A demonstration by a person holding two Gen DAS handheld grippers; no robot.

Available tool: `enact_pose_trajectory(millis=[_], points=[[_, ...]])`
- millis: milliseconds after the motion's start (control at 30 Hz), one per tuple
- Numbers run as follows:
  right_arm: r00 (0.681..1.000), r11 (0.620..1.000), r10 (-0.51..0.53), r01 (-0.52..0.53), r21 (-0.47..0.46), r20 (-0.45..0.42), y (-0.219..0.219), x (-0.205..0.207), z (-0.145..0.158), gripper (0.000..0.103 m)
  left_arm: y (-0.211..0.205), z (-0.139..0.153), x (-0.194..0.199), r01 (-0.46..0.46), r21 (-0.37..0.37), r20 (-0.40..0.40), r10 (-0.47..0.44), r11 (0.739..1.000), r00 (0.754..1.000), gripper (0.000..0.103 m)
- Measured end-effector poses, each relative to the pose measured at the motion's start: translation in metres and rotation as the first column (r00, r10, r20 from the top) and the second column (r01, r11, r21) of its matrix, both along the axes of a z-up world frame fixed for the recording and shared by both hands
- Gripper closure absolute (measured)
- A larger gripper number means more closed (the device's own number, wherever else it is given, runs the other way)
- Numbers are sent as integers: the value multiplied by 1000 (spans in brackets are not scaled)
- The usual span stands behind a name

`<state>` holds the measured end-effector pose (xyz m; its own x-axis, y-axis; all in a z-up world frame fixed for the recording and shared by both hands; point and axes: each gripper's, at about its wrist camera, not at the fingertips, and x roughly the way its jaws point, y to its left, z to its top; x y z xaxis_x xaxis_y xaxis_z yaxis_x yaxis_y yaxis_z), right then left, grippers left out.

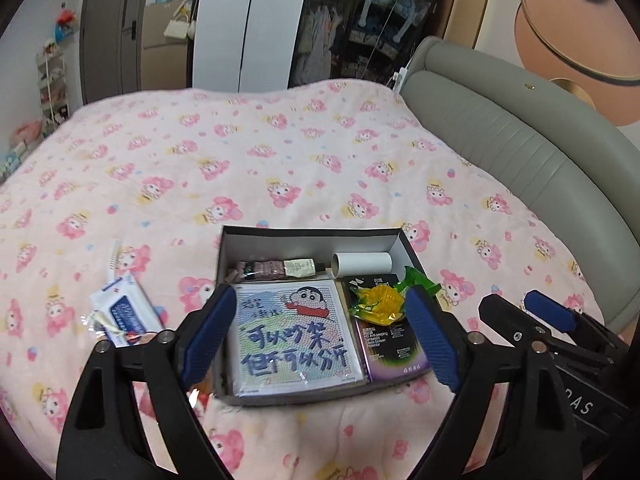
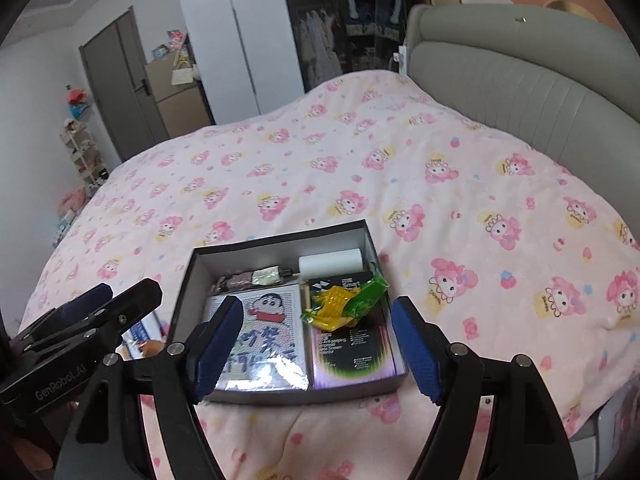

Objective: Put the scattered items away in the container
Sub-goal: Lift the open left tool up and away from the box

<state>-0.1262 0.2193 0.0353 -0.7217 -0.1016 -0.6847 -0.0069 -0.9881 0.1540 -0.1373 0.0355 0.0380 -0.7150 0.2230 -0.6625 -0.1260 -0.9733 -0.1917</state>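
Observation:
A dark box [image 1: 312, 229] [image 2: 280, 240] sits on the pink quilt. In it lie a cartoon bead picture [image 1: 292, 340] [image 2: 260, 312], a dark screen-protector pack [image 1: 392, 344] [image 2: 352, 356], a yellow and green wrapped piece [image 1: 380, 304] [image 2: 344, 300], a white roll [image 1: 362, 262] and small tubes. Left of the box, on the quilt, lie a blue and white packet [image 1: 124, 316] and a white comb-like strip [image 1: 113, 256]. My left gripper [image 1: 320, 293] and right gripper [image 2: 317, 301] both hover open above the box's near side, with nothing between their blue pads.
The pink quilt [image 1: 280, 152] covers the whole bed. A grey padded headboard [image 1: 520, 136] curves along the right. Beyond the bed's far edge stand a white wardrobe [image 2: 240, 40], a grey door [image 2: 116, 80] and a small shelf [image 2: 84, 152].

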Motion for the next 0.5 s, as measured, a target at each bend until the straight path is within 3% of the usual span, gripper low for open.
enact_pose_trajectory(millis=[500], points=[[995, 998, 45, -49, -38, -84, -18, 103, 7, 28, -22, 22, 117, -46, -37, -112, 42, 998, 993, 8]])
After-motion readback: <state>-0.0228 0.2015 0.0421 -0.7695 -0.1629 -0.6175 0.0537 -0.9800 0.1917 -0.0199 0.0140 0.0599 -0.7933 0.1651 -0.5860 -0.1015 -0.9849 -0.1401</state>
